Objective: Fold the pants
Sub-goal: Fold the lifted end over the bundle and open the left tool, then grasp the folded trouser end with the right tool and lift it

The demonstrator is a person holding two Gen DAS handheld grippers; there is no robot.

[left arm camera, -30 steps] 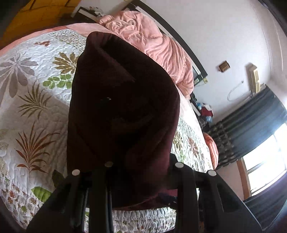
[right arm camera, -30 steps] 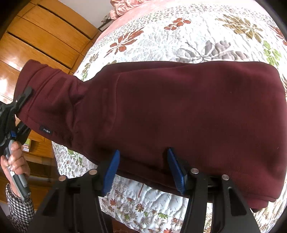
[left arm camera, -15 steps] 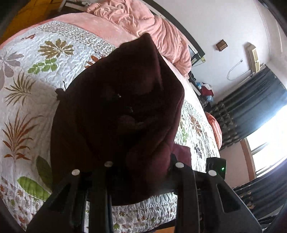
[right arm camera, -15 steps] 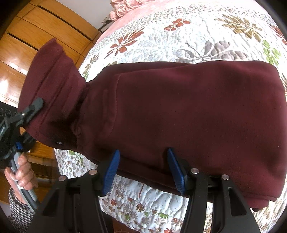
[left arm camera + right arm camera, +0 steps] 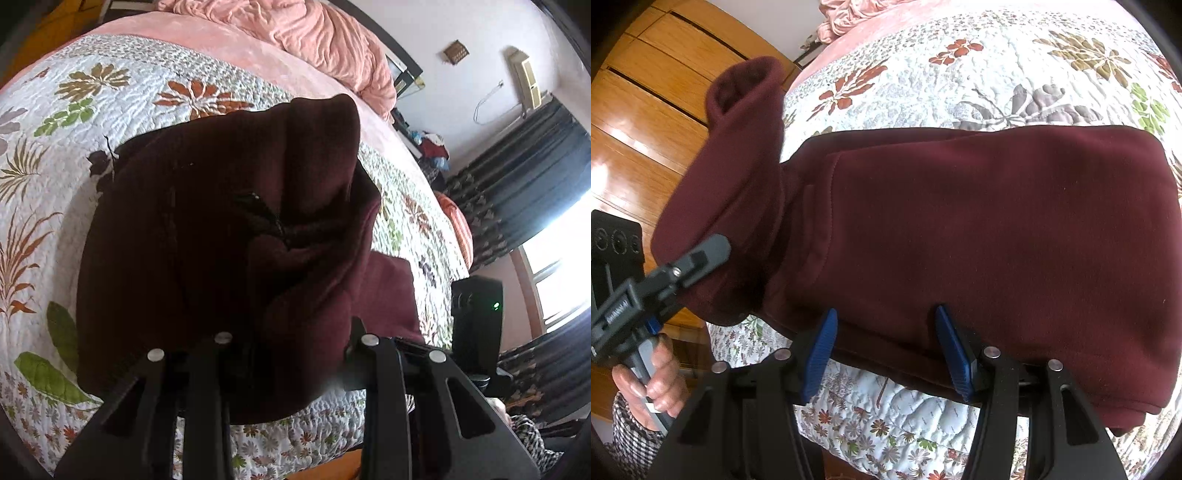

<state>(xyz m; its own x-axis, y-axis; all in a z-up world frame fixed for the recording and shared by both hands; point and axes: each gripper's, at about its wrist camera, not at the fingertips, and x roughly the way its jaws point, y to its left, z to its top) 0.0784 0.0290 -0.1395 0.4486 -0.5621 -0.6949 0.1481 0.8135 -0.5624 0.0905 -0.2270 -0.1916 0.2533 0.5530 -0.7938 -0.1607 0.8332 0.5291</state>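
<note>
Left wrist view. Left gripper [image 5: 291, 332]: jaws drawn close together, clamped on a thick bunch of the maroon pants [image 5: 221, 240]; the fingertips are buried in the cloth. The gathered end of the pants stands up in folds in front of the lens and hides most of the near bed. Quilt [image 5: 110, 92]: white, printed with leaves and flowers, spread under the garment. Pink blanket [image 5: 314, 40]: crumpled at the far end of the bed. Dark curtains [image 5: 524, 177]: hanging beside a bright window at right. Part of the other gripper's black body, with a small green light, shows at right past the cloth.

Right wrist view. Right gripper [image 5: 886, 347]: blue-padded jaws about half open, set over the near edge of the pants [image 5: 979, 240]; whether the pads press the cloth cannot be told. Main body of the pants: lying flat across the quilt [image 5: 997, 62], long side running left to right. Left end of the pants: lifted clear of the bed, held in the left gripper [image 5: 701, 254]. Hand [image 5: 653, 373]: wrapped round that gripper's handle, checked sleeve below. Wooden wardrobe [image 5: 646, 110]: behind, at left.
</note>
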